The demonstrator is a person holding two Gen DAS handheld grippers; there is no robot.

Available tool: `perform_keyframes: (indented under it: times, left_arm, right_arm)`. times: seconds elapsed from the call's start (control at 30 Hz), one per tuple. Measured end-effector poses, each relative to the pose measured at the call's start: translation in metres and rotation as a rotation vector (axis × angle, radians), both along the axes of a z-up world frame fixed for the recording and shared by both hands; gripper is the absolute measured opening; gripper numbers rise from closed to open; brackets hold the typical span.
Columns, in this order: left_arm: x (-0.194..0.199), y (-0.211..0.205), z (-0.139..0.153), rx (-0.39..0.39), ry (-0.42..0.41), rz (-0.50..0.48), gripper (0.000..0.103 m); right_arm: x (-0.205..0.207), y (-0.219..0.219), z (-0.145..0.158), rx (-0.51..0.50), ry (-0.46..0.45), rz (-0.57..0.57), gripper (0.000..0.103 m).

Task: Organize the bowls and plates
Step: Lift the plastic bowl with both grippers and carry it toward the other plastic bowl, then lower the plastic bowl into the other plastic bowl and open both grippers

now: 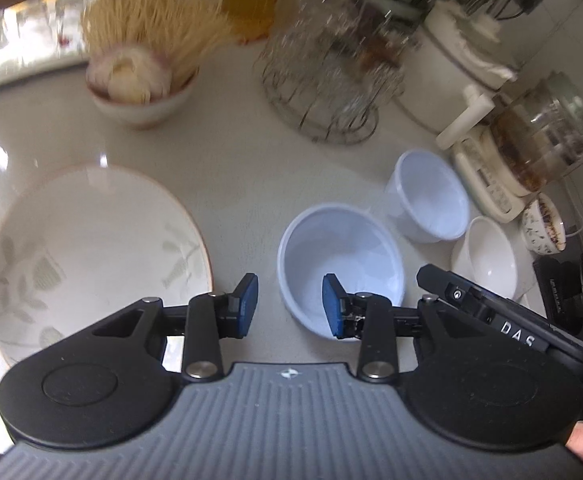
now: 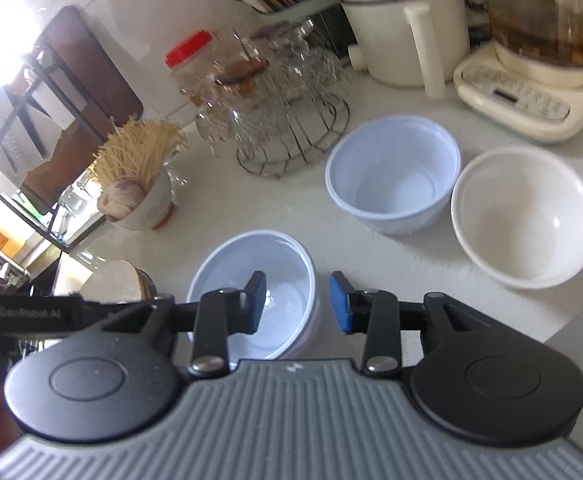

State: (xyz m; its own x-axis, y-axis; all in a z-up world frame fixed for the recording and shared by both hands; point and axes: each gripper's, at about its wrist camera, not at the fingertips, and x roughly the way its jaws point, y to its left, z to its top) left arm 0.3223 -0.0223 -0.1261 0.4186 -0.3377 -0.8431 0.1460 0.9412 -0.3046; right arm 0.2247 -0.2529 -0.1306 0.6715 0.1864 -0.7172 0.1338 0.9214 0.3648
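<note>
A white plate with a leaf pattern [image 1: 91, 248] lies on the counter at the left. A pale blue bowl [image 1: 339, 264] sits in front of my open left gripper [image 1: 289, 306], whose right finger hangs over the bowl's near rim. A second blue bowl [image 1: 427, 196] and a white bowl [image 1: 487, 256] stand to the right. In the right wrist view my open right gripper [image 2: 297, 306] straddles the near blue bowl's [image 2: 251, 292] right rim. The second blue bowl [image 2: 395, 172] and the white bowl [image 2: 523, 216] lie beyond it.
A bowl of garlic and noodles [image 1: 143, 80], a wire rack of glasses [image 1: 331, 80], a white pot [image 2: 403, 28] and a glass kettle on its base [image 2: 531, 80] line the back. A patterned cup [image 1: 543, 224] stands at the right. The counter edge [image 2: 571, 332] runs at the right.
</note>
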Motion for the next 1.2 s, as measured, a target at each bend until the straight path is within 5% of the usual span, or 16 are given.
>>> perform_keyframes:
  times: [0.63, 1.2]
  left_arm:
    - [-0.041, 0.017, 0.11, -0.046, -0.228, -0.191, 0.041]
    - [-0.059, 0.042, 0.112, -0.093, -0.248, -0.271, 0.041]
  right_arm:
    - [-0.055, 0.04, 0.109, -0.092, -0.181, -0.115, 0.039]
    - [-0.076, 0.072, 0.112, -0.138, -0.151, -0.189, 0.039]
